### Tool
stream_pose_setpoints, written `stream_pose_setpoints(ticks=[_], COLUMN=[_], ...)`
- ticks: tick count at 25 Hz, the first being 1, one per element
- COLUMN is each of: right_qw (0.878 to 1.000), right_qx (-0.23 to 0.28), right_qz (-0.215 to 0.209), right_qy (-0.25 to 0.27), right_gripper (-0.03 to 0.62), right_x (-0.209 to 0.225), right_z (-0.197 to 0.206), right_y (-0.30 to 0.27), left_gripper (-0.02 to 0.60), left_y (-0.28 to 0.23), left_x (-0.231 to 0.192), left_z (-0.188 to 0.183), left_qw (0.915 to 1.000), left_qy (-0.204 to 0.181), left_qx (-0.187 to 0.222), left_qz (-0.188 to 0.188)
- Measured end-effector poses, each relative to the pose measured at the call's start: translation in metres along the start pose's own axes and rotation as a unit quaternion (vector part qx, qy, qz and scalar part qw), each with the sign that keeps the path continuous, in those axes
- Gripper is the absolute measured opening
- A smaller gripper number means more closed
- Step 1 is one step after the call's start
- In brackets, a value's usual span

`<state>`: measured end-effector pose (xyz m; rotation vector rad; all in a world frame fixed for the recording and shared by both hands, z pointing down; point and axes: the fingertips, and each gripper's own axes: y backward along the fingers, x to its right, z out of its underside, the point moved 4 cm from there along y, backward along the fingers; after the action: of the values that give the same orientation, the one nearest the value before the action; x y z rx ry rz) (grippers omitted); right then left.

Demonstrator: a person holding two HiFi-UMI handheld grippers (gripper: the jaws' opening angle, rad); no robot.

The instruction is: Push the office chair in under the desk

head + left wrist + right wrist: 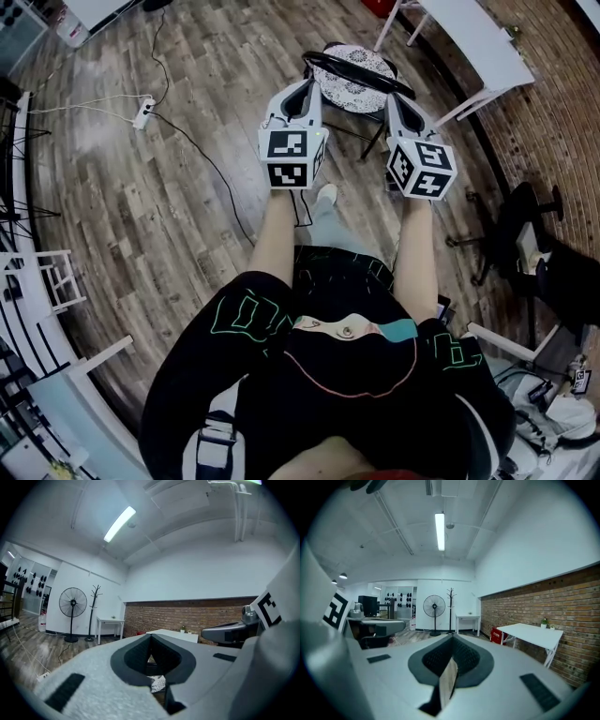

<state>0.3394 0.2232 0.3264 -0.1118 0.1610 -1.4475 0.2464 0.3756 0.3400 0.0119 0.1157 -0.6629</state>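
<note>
White desk [478,45] stands far right. Left gripper [304,92] and right gripper [397,101], both closed and empty, flank the office chair [354,80].

Chair [354,80] left of desk [469,37]; power strip [143,112] far left.

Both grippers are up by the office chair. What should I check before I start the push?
1. Left gripper shut: ok.
2. Right gripper shut: ok.
3. Grippers touching the office chair: cannot tell.
4. Chair under the desk: not ok, it stands apart from the desk.
5. Cable out of the chair's path: ok, it lies on the side away from the desk.
</note>
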Motion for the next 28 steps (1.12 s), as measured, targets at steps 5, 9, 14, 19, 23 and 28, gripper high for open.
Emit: stream_pose_setpoints(ticks=[5,9,14,19,23,28], right_qw=[1.0,0.999,0.997,0.992,0.991,0.99], right_qx=[-0.005,-0.009,-0.015,-0.02,-0.018,-0.022], right_qz=[0.007,0.014,0.029,0.04,0.04,0.039], right_qy=[-0.019,-0.036,-0.072,-0.117,-0.13,-0.134], right_gripper=[0.003,0.004,0.004,0.003,0.004,0.005], right_x=[0.03,0.054,0.102,0.139,0.17,0.199], right_z=[0.003,0.005,0.016,0.028,0.025,0.025], right_y=[-0.039,-0.067,-0.102,-0.147,-0.183,-0.213], left_gripper=[0.006,0.006,0.006,0.006,0.006,0.006], left_y=[-0.043,-0.08,-0.137,-0.194,-0.239,-0.28], left_x=[-0.006,-0.013,-0.006,-0.005,-0.007,-0.007], left_z=[0.006,0.011,0.02,0.027,0.026,0.029], left_qw=[0.9999,0.9998,0.9987,0.9943,0.9928,0.992], left_qy=[-0.002,0.001,-0.013,-0.048,-0.055,-0.052], left_qx=[-0.01,-0.017,-0.045,-0.084,-0.094,-0.101], left_qz=[0.003,0.004,0.021,0.046,0.051,0.054])
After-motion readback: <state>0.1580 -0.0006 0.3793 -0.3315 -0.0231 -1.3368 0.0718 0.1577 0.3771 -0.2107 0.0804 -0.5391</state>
